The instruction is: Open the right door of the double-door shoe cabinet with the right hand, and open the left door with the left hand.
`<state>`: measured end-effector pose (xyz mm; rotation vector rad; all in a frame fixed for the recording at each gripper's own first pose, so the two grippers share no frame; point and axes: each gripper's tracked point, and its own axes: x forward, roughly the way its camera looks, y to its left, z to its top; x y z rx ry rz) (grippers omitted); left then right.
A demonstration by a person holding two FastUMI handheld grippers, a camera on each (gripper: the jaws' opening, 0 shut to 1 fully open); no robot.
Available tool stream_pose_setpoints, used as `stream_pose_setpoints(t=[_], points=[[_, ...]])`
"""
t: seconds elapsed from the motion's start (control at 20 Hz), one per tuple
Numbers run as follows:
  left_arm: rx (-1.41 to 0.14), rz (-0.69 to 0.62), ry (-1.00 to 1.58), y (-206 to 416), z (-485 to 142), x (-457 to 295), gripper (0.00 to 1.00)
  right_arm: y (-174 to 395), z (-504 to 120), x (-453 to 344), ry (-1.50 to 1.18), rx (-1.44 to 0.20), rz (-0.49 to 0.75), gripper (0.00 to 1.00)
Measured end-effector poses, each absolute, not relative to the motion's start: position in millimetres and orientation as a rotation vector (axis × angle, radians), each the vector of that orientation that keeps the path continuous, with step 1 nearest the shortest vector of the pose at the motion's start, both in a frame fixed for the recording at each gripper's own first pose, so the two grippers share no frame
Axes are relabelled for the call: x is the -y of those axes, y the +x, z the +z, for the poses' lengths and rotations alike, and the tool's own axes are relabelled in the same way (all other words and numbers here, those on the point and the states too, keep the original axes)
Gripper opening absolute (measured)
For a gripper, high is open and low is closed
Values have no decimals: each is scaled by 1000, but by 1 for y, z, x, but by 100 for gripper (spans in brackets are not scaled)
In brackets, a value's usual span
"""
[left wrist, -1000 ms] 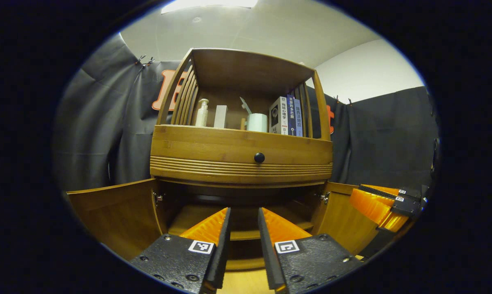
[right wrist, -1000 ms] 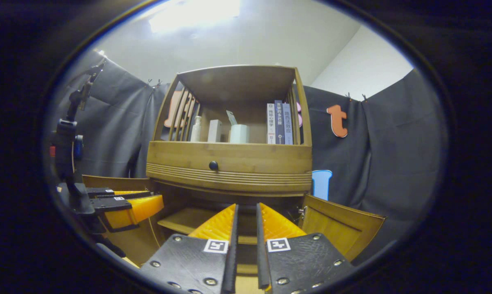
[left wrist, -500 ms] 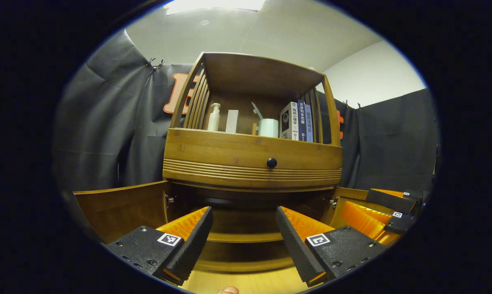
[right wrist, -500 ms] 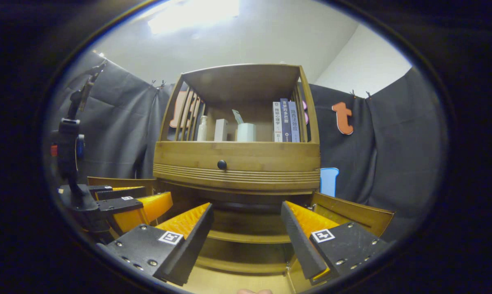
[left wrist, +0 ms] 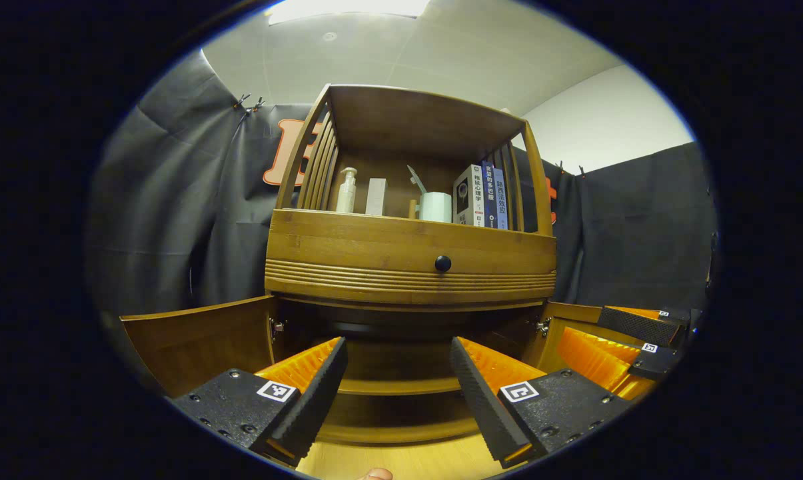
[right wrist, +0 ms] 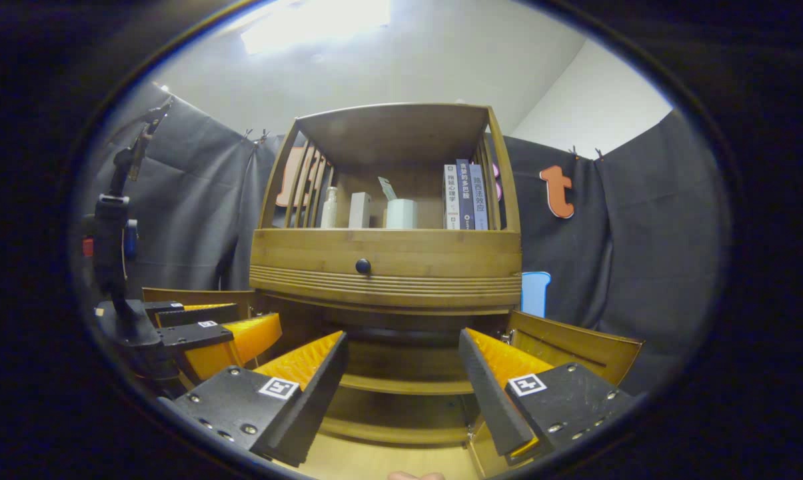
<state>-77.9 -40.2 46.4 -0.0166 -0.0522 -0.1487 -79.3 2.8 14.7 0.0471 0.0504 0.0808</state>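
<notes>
Both doors of the shoe cabinet (left wrist: 411, 260) stand swung out, left door (left wrist: 198, 337) at eight o'clock, right door (right wrist: 571, 350) at four, so left tool (left wrist: 398, 393) and right tool (right wrist: 401, 393) hang wide open, empty, apparently released.

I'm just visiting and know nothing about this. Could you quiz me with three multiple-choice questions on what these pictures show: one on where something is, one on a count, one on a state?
1. Where does the round black knob sit?
A. on the drawer front under the open shelf
B. on the left door
C. on the cabinet's top

2. How many books stand on the shelf?
A. one
B. three
C. six

3. How do the cabinet's two lower doors stand?
A. both shut
B. one open
C. both open

Answers:
1 A: the knob sits on the ribbed drawer front.
2 B: three spines stand side by side.
3 C: the left door and right door both swing outward, and both hand-held grippers are open and empty.
</notes>
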Motion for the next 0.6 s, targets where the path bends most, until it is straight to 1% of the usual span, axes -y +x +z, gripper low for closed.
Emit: stream_pose_setpoints(t=[0.1,0.15,0.2,0.25,0.5,0.55,0.6], points=[[51,-152,-13,-78,46,39,92,-79,15,-5,48,-49,80,98],[52,-153,-10,-78,46,38,95,-79,14,-5,48,-50,80,98],[52,-155,-7,-77,45,42,95,-79,15,-6,49,-50,80,96],[51,-156,-4,-76,45,41,95,-80,15,-7,50,-49,79,98],[51,-163,18,-76,42,38,95,-81,12,-8,57,-55,71,100],[52,-167,18,-76,42,38,92,-81,11,-7,57,-58,65,100],[50,-174,16,-75,41,38,92,-82,12,-6,57,-59,57,100]])
